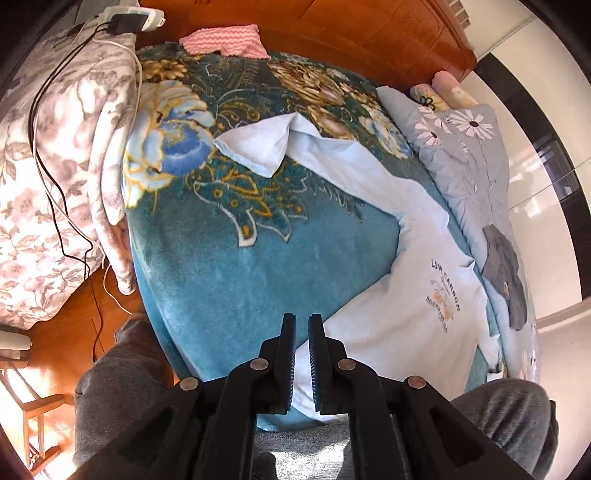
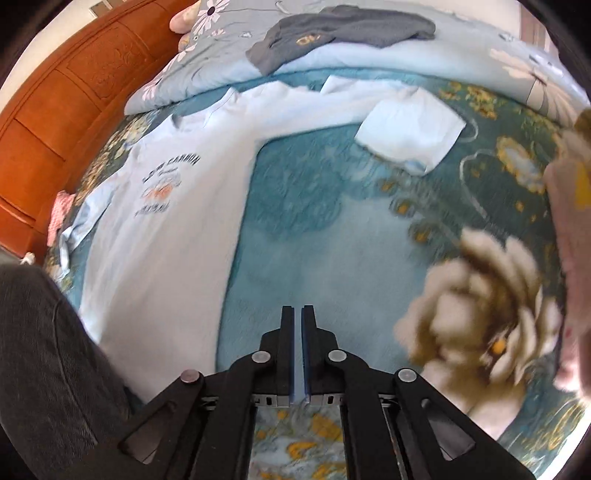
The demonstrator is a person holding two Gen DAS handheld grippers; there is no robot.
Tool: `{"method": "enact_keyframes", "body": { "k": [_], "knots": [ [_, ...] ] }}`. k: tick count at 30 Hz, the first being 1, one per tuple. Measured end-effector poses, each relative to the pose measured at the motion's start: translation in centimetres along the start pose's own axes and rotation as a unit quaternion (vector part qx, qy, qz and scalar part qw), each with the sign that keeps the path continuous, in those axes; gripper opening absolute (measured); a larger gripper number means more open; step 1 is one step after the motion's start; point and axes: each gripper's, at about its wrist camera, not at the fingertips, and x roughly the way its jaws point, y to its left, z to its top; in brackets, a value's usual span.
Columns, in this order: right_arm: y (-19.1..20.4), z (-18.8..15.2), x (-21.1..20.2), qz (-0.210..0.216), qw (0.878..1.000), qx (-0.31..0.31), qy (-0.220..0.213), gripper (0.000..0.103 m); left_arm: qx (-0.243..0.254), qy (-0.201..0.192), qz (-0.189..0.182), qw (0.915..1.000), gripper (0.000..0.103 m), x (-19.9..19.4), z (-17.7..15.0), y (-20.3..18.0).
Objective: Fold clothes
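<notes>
A light blue long-sleeved shirt (image 1: 406, 321) with a printed chest logo lies spread on a teal floral blanket (image 1: 240, 277). One sleeve (image 1: 258, 147) stretches out and is bent back at the cuff. My left gripper (image 1: 302, 317) hovers over the shirt's near edge, its jaws a narrow gap apart with nothing between them. In the right wrist view the shirt (image 2: 166, 240) lies to the left and the bent sleeve cuff (image 2: 410, 136) far ahead. My right gripper (image 2: 298, 308) is shut and empty over bare blanket (image 2: 332, 240), right of the shirt.
A dark grey garment (image 1: 504, 273) (image 2: 340, 29) rests on a pale blue flowered quilt (image 1: 465, 155) beyond the shirt. A pink cloth (image 1: 225, 38) lies by the wooden headboard (image 1: 351, 29). A folded grey-flowered blanket (image 1: 55, 147) with cables sits at left. The person's grey-trousered legs (image 1: 118, 387) (image 2: 44, 350) are close.
</notes>
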Motion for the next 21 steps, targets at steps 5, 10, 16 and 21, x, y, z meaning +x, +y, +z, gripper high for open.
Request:
{"method": "enact_keyframes", "body": {
  "k": [5, 10, 16, 21],
  "knots": [
    [-2.4, 6.7, 1.8, -0.089, 0.996, -0.01, -0.029, 0.053, 0.038, -0.024, -0.016, 0.9989, 0.021, -1.1, 1.6, -3.1],
    [-3.0, 11.0, 6.1, -0.138, 0.989, -0.043, 0.014, 0.053, 0.072, -0.02, -0.024, 0.9969, 0.029, -0.9, 1.7, -5.6],
    [-3.0, 11.4, 8.5, -0.131, 0.988, -0.067, 0.053, 0.053, 0.087, -0.003, -0.018, 0.9961, 0.03, 0.7, 1.3, -6.8],
    [-5.0, 11.9, 8.0, -0.132, 0.989, -0.019, 0.058, 0.022, 0.084, 0.009, -0.015, 0.9964, 0.03, 1.7, 1.1, -6.9]
  ]
}}
